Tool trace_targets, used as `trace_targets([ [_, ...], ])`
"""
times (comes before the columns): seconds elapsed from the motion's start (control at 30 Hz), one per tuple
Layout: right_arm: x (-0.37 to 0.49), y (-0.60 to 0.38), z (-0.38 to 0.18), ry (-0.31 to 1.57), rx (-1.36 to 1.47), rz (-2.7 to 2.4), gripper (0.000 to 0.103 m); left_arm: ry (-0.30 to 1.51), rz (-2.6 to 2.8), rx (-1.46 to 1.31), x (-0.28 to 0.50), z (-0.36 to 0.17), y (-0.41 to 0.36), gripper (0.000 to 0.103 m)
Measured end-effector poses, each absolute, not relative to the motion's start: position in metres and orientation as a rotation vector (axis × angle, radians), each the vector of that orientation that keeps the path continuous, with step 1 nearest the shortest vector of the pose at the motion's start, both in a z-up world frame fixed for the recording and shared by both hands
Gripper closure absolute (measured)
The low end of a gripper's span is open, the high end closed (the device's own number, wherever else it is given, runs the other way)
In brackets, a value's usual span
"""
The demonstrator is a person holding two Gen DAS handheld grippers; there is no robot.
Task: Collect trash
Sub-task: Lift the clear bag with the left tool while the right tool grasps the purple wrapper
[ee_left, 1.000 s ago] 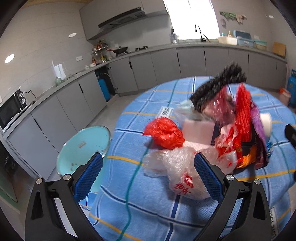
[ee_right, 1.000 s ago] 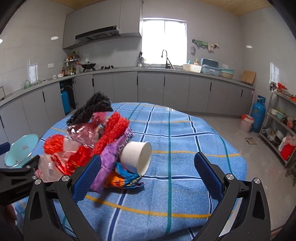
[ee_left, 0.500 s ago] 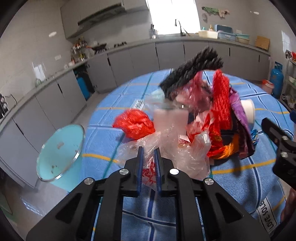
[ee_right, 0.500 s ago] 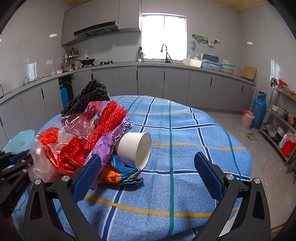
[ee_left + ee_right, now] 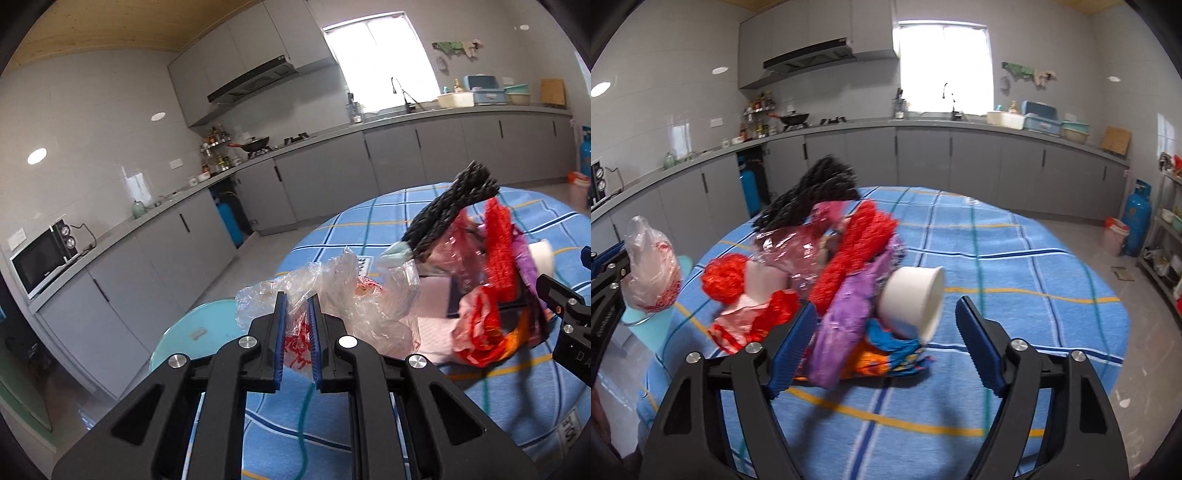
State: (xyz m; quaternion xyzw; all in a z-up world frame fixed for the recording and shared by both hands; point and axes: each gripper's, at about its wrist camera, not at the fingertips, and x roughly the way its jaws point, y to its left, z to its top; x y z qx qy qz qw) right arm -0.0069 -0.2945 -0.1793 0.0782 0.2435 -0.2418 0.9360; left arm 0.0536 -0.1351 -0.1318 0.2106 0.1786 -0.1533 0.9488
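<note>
While my left gripper (image 5: 297, 332) is pinching the clear plastic bag (image 5: 332, 295) with red print between its blue pads, I am lifting that bag up and away from the trash pile (image 5: 827, 266). A second ago these fingers were spread wide on either side of the bag as it lay on the blue checked tablecloth (image 5: 1015, 266); half a second ago they were clamping down on it; now the bag is hanging in the air, clear of the cloth. Seen from my right side, it is dangling over the table's left edge, above the turquoise bin (image 5: 195, 332) standing on the floor just beside the table. I am judging that the first piece is collected and needs only a release over that bin. My right gripper (image 5: 886, 339) is hovering with its fingers spread wide, holding nothing, facing the white paper cup (image 5: 912, 299) lying on its side against the purple wrapper (image 5: 846, 314). That cup is looking like my next pick.
</note>
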Motion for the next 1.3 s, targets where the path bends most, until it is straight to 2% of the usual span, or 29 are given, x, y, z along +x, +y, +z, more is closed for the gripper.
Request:
trace_targets([
  [0.17, 0.003, -0.289, -0.186, 0.530, 0.171, -0.470, 0.036, 0.361, -0.297, 0.430, 0.057, -0.133, -0.131, 0.091],
  [0.27, 0.008, -0.290, -0.190, 0.564, 0.187, -0.463, 0.050, 0.359, -0.294, 0.430, 0.058, -0.134, -0.129, 0.091],
  [0.4, 0.013, -0.288, -0.196, 0.601, 0.194, -0.458, 0.076, 0.357, -0.292, 0.428, 0.060, -0.134, -0.126, 0.091],
  [0.53, 0.012, -0.286, -0.196, 0.599, 0.187, -0.459, 0.086, 0.348, -0.281, 0.423, 0.060, -0.133, -0.124, 0.091],
  [1.3, -0.010, -0.302, -0.144, 0.444, 0.123, -0.578, 0.089, 0.302, -0.163, 0.400, 0.064, -0.119, -0.100, 0.091],
])
